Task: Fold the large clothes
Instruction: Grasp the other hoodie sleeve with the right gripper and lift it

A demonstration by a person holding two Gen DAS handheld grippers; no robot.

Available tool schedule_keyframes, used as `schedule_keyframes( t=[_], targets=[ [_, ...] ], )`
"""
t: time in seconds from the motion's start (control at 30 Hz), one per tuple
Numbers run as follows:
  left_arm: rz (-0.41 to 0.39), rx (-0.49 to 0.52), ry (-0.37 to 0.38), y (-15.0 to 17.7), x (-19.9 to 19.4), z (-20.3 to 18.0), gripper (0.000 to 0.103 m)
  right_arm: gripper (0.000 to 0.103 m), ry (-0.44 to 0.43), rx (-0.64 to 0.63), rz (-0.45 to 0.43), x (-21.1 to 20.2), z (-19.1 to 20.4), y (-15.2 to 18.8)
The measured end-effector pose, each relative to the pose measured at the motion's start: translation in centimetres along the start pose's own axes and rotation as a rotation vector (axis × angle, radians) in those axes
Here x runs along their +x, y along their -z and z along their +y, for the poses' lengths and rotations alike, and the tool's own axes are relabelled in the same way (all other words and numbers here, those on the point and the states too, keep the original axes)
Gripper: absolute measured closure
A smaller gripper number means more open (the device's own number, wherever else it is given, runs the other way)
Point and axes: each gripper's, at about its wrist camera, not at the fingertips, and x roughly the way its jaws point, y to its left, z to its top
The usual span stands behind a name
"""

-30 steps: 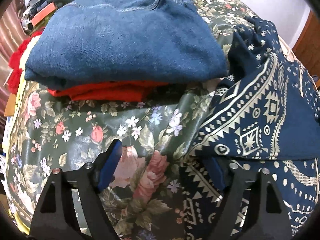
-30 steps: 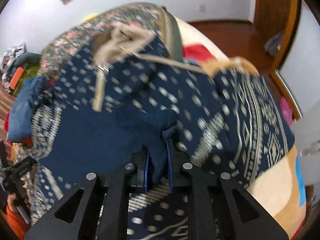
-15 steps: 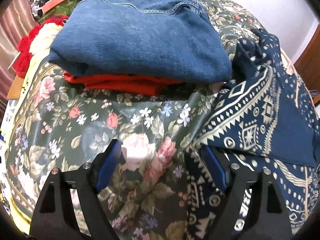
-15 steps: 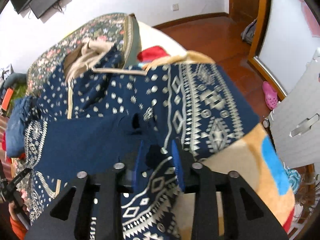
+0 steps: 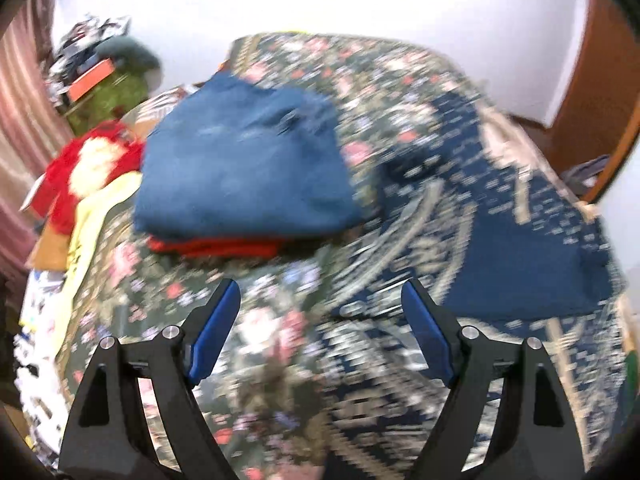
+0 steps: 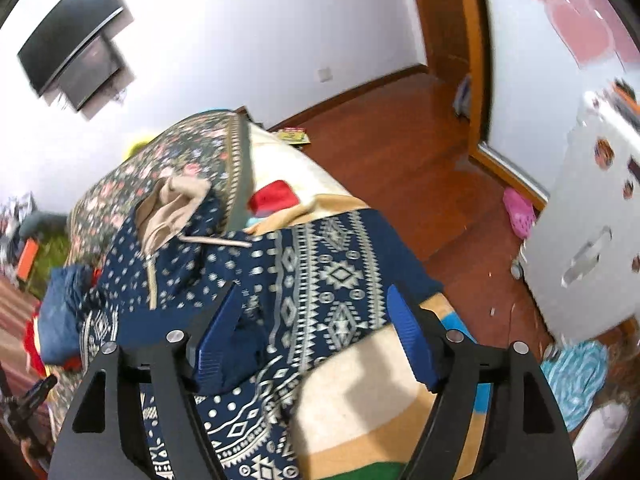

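A navy hooded garment with cream geometric patterns (image 6: 320, 276) lies spread on the bed, its beige-lined hood (image 6: 168, 208) at the far end. It also shows in the left wrist view (image 5: 520, 248), at the right, blurred. My right gripper (image 6: 310, 332) is open and empty above the garment's near part. My left gripper (image 5: 320, 328) is open and empty above the floral bedspread (image 5: 260, 340), left of the garment.
A folded denim piece (image 5: 240, 168) lies on a red garment (image 5: 216, 246) on the bed. More clothes (image 5: 88, 168) are piled at the left. The bed's right edge drops to a wooden floor (image 6: 400, 152), with a white cabinet (image 6: 584, 248) beyond.
My right gripper has let go of the navy garment and opened wide, lifting back. My left gripper has stayed open and pulled up and back; its view is blurred by motion.
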Motion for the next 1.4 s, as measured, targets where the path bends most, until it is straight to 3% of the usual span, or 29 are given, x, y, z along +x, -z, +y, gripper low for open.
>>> schedule_keyframes(
  t=[0.1,0.3,0.5,0.67,0.77,0.83,0.87,0.9,1.03,1.1,1.23,1.4],
  targets=[
    [-0.013,0.013,0.091,-1.2,-0.5,-2.4,0.021,0.031,-0.020,0.085,0.061,2.1,-2.5,0.1],
    [0.010,0.064,0.188,-2.1,0.2,-7.1,0.021,0.031,-0.067,0.279,0.215,7.7,-6.9,0.9],
    [0.057,0.097,0.200,-1.4,2.2,-9.1,0.021,0.031,-0.122,0.424,0.238,11.1,-9.5,0.5],
    [0.088,0.086,0.177,-0.8,3.6,-8.8,0.021,0.032,-0.089,0.470,0.230,13.3,-10.2,-0.5],
    [0.099,0.067,0.173,-0.6,4.0,-8.3,0.021,0.048,-0.027,0.474,0.204,14.0,-10.4,-1.0],
    [0.103,0.049,0.176,-0.5,4.0,-7.8,0.021,0.068,0.027,0.480,0.179,14.3,-10.7,-1.2],
    [0.103,0.039,0.178,-0.5,4.0,-7.5,0.021,0.086,0.064,0.480,0.170,14.2,-10.7,-1.2],
    [0.103,0.030,0.181,-0.4,3.9,-7.3,0.021,0.095,0.081,0.477,0.163,14.1,-10.7,-1.2],
    [0.092,0.014,0.184,-0.2,3.1,-6.4,0.021,0.097,0.182,0.325,0.074,11.5,-7.7,-2.3],
    [0.086,0.021,0.172,0.0,2.7,-6.1,0.021,0.097,0.193,0.257,0.014,9.7,-6.1,-3.0],
    [0.062,0.030,0.161,0.1,1.6,-5.4,0.021,0.097,0.125,0.145,-0.111,4.7,-1.8,-4.9],
    [0.043,0.017,0.180,0.4,0.4,-4.7,0.021,0.097,-0.040,-0.031,-0.228,-0.9,5.3,-5.9]
  ],
)
